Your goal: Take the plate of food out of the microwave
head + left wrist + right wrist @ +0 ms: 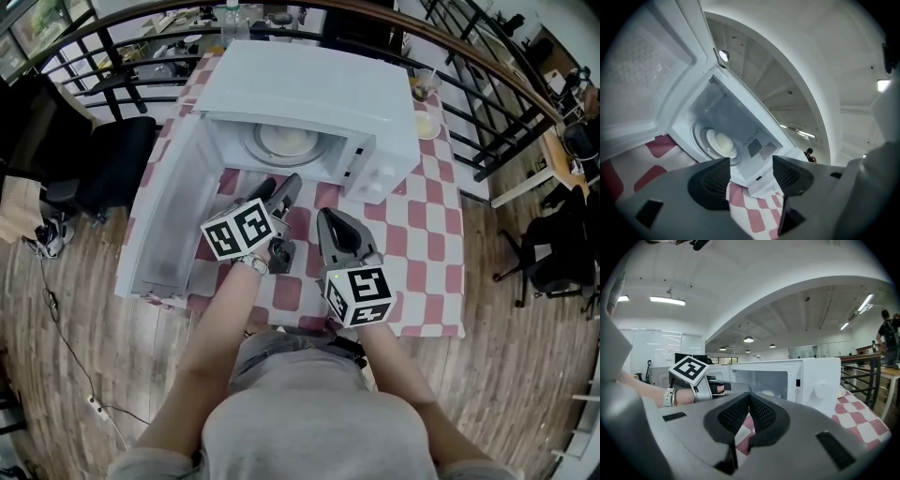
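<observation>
Just ahead of the left tongs (pixel 751 164), a plate of food (pixel 723 143) sits inside the open microwave (pixel 309 103).

Pale food covers the plate, which rests on the turntable (pixel 267 150) deep in the cavity, beyond the left tongs' tips; their jaws stand apart with nothing between them. The right tongs (pixel 749 401), jaws pressed together on nothing, are held back and to the right, nearer the person's body. The door (pixel 173 216) stands wide, left of both. Only the left gripper view looks straight into the cavity; only the right gripper view shows the watch (pixel 670 397) on the outstretched left wrist and a person (pixel 890 336) far off right. The head view shows both forearms reaching over the red-checked tablecloth (pixel 422 216).
</observation>
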